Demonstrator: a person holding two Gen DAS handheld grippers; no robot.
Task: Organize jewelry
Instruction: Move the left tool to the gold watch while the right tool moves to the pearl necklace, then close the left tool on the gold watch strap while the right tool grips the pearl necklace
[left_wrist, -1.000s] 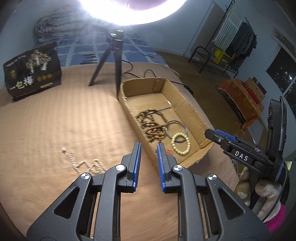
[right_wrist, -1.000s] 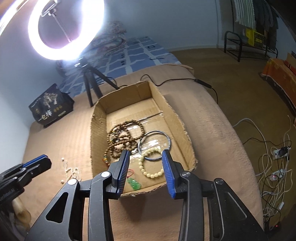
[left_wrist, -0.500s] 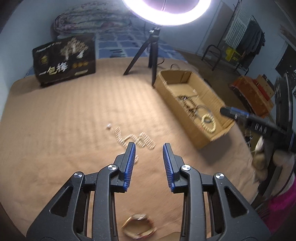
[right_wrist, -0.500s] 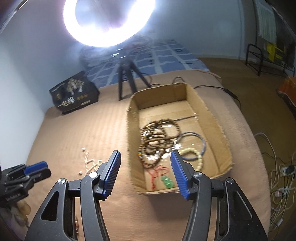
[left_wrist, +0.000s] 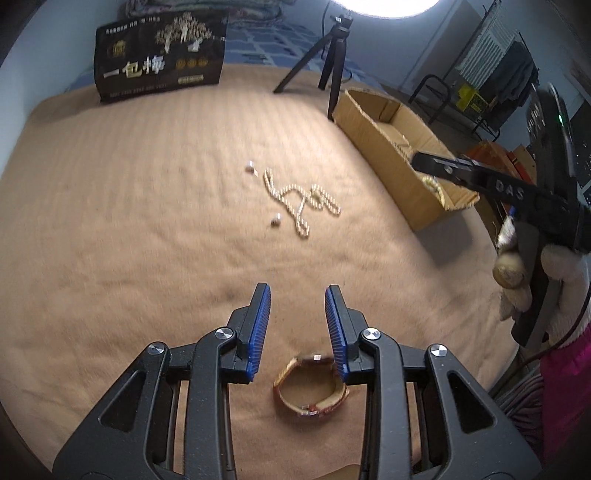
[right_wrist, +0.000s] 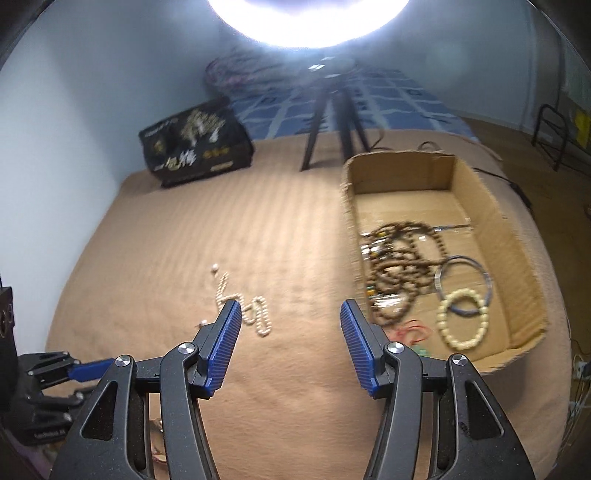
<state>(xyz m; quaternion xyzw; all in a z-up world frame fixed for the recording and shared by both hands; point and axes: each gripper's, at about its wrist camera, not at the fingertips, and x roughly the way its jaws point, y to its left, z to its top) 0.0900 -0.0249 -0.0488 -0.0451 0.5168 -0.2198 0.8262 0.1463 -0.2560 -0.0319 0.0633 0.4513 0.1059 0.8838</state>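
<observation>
Left gripper (left_wrist: 297, 295), jaws parted to a moderate gap and holding nothing, hangs over the tan blanket (left_wrist: 110, 221). Directly beneath its fingertips, and slightly toward the holder, lies a wristwatch (left_wrist: 312, 387) with a brown strap closed into a loop, resting on its side. It appears to be a watch, though blur softens the detail. Ahead of the jaws and well apart lies a pearl necklace (left_wrist: 301, 201), coiled loosely, with two small loose pearl pieces (left_wrist: 275, 221) beside it.

Right gripper (right_wrist: 290, 314), jaws spread wide and empty, faces the cardboard box (right_wrist: 517, 266), which sits ahead and to its right. The box already contains wooden bead strands (right_wrist: 399, 266), a metal bangle (right_wrist: 463, 282) and a cream bead bracelet (right_wrist: 461, 319).

Handling, by judgement: the watch is light, with a rigid case and a pliant strap; closing the jaws across one side of the strap loop should hold better than gripping the smooth case. The necklace is limp and slippery, apt to trail and swing; a pinch at a bunched section seems safest.

Room: the blanket between both grippers and the box's near wall is unobstructed, but soft, so jaws may sink or snag. The box's rim is low yet ragged. The tripod (left_wrist: 332, 66) stands at the box's far end, beyond the likely path.
</observation>
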